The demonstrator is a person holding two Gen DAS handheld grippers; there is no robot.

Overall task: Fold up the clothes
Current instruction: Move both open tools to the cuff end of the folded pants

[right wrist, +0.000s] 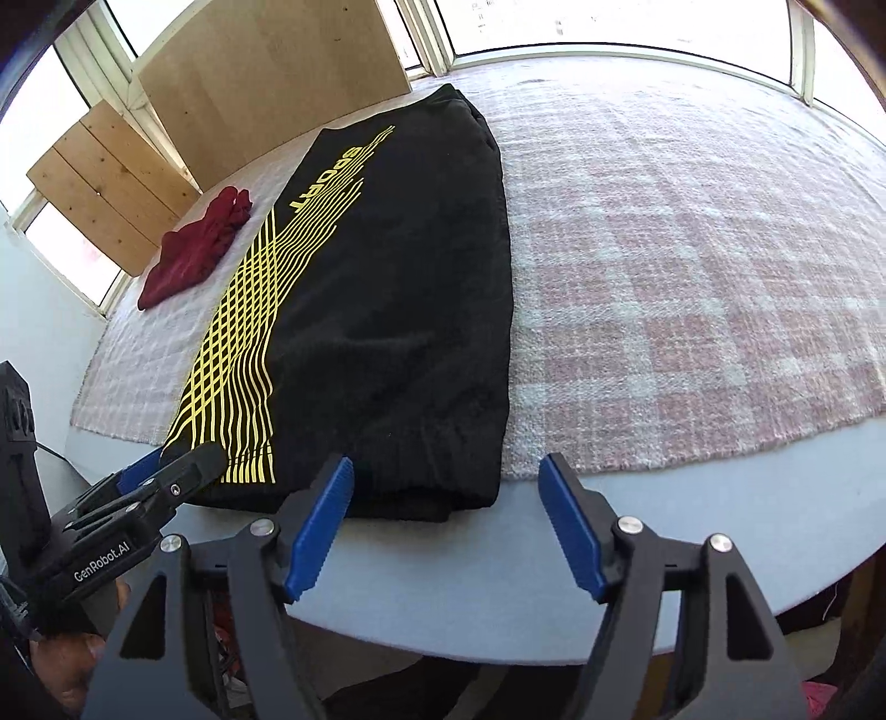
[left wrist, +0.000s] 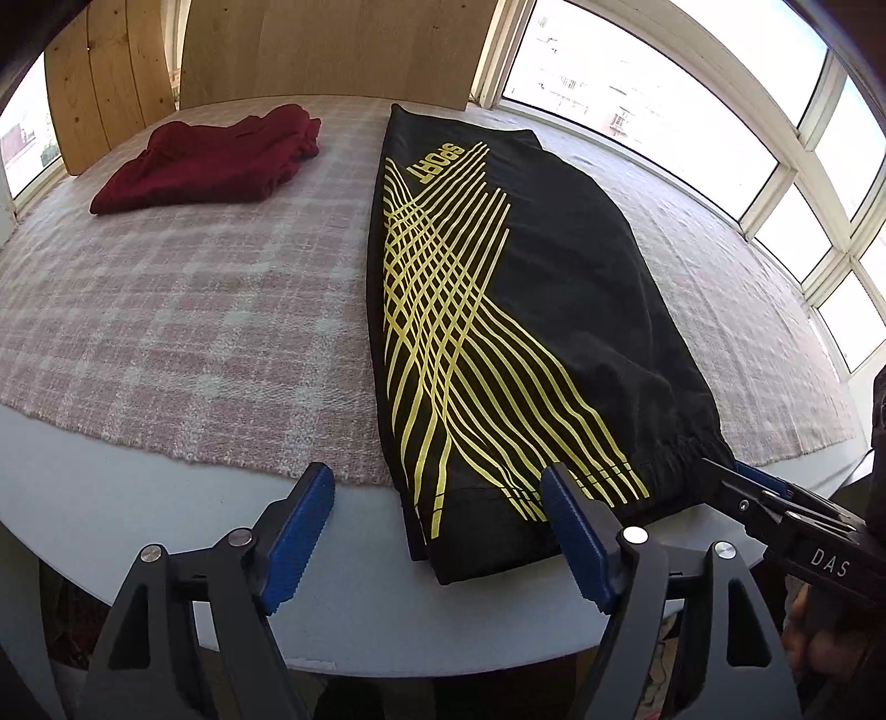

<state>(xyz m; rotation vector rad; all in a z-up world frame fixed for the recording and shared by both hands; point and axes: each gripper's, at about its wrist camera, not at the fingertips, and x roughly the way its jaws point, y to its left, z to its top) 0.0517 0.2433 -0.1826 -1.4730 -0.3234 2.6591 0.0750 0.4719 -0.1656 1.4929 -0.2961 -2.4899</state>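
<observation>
A black garment (left wrist: 554, 310) with yellow lines and the word SPORT lies folded lengthwise on the pink checked cloth (left wrist: 166, 310), its near end hanging over onto the bare table edge. My left gripper (left wrist: 437, 531) stands open, fingers wide, around the near left corner without pressing it. In the right wrist view the same garment (right wrist: 387, 304) runs away from me. My right gripper (right wrist: 446, 523) is open at the near right corner, pads apart from the fabric. The right gripper (left wrist: 731, 471) shows at the elastic hem, the left gripper (right wrist: 166, 465) at the yellow stripes.
A dark red garment (left wrist: 216, 160) lies folded at the far left of the cloth, also visible as the red garment (right wrist: 194, 255). Wooden boards (left wrist: 332, 50) lean against the windows behind the round pale table (right wrist: 498, 581). Checked cloth (right wrist: 692, 277) stretches to the right of the black garment.
</observation>
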